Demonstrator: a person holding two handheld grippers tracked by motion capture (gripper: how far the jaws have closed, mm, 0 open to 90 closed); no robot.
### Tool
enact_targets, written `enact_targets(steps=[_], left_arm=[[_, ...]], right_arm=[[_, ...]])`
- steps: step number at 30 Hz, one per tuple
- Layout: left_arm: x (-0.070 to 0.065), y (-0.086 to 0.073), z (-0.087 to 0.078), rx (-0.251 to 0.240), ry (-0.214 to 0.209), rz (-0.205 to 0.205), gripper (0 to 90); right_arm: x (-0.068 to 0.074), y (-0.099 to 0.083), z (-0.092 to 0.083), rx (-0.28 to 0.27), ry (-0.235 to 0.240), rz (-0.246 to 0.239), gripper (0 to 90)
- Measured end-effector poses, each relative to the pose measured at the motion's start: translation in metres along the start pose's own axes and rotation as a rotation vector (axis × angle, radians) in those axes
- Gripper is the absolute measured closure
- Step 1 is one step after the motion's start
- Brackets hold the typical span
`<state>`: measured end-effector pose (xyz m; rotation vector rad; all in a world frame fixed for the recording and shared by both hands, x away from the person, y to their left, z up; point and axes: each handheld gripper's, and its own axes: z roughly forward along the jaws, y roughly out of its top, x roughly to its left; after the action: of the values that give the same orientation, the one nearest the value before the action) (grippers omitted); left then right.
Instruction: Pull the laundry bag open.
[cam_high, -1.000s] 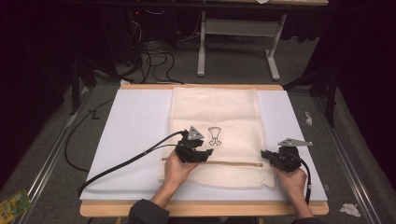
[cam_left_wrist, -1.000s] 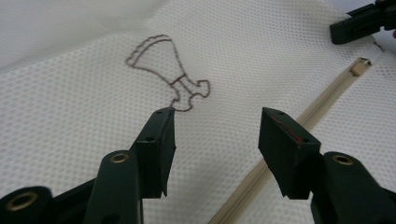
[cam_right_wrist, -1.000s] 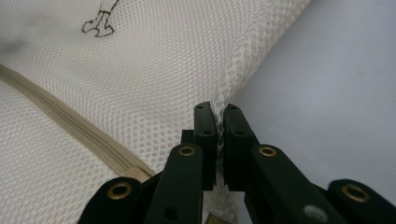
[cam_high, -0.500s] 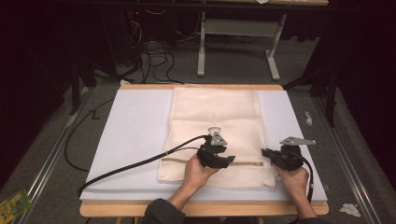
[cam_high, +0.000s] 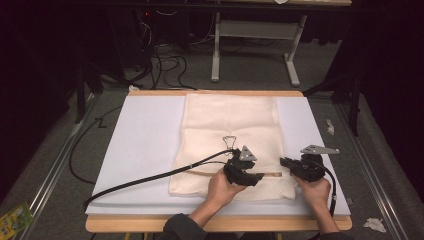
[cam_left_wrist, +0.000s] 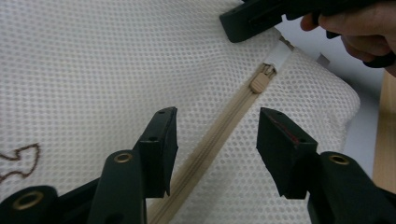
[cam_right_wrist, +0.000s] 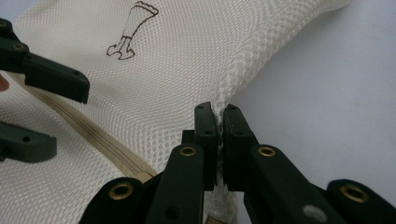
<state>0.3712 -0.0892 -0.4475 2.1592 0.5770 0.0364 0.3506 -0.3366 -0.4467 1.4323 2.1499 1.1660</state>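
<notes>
A cream mesh bag (cam_high: 230, 120) lies flat on a white board (cam_high: 145, 140), with a tan zipper (cam_high: 272, 174) running along its near end. My left gripper (cam_high: 257, 177) hovers low over that zipper with its jaws open. In the left gripper view (cam_left_wrist: 215, 135) the zipper tape (cam_left_wrist: 205, 154) passes between the jaws, untouched, and the zipper pull (cam_left_wrist: 259, 81) sits just beyond them. My right gripper (cam_high: 284, 162) is shut on the bag's right edge; the mesh fold (cam_right_wrist: 233, 79) is pinched between its jaws (cam_right_wrist: 219, 119). The left gripper's jaws (cam_right_wrist: 70, 116) show at the left of the right gripper view.
A brown outline drawing (cam_high: 229, 142) is printed on the bag. The left gripper's cable (cam_high: 150, 177) trails left across the board. The wooden table edge (cam_high: 150, 223) lies nearest me. A metal table frame (cam_high: 216, 50) and cables stand beyond; paper scraps (cam_high: 372, 223) lie on the floor.
My left gripper has slid right along the zipper, from the bag's middle to close beside the right gripper. The right gripper has stayed put, still gripping the bag's edge.
</notes>
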Motion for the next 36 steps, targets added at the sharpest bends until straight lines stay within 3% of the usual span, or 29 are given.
enact_targets(steps=[6,11,15,18,26,36], left_arm=[[-0.011,0.003,0.013,0.014,-0.035,0.027,53.8],[-0.014,0.003,0.019,-0.018,-0.029,0.052,60.6],[-0.019,0.005,0.025,-0.011,-0.039,0.05,62.5],[-0.022,0.005,0.029,0.004,-0.032,0.073,62.4],[-0.019,0.007,0.037,-0.003,-0.045,0.037,61.0],[-0.018,0.009,0.037,-0.022,-0.076,0.021,68.4]], right_arm=[[0.001,0.004,-0.004,-0.009,0.014,0.003,87.8],[0.004,0.006,-0.006,-0.01,0.017,-0.006,87.8],[0.006,0.007,-0.007,-0.016,0.024,-0.014,87.9],[0.008,0.009,-0.009,-0.025,0.036,-0.013,87.8],[0.011,0.013,-0.008,-0.036,0.065,-0.014,87.9],[0.011,0.014,-0.008,-0.04,0.066,-0.015,87.9]])
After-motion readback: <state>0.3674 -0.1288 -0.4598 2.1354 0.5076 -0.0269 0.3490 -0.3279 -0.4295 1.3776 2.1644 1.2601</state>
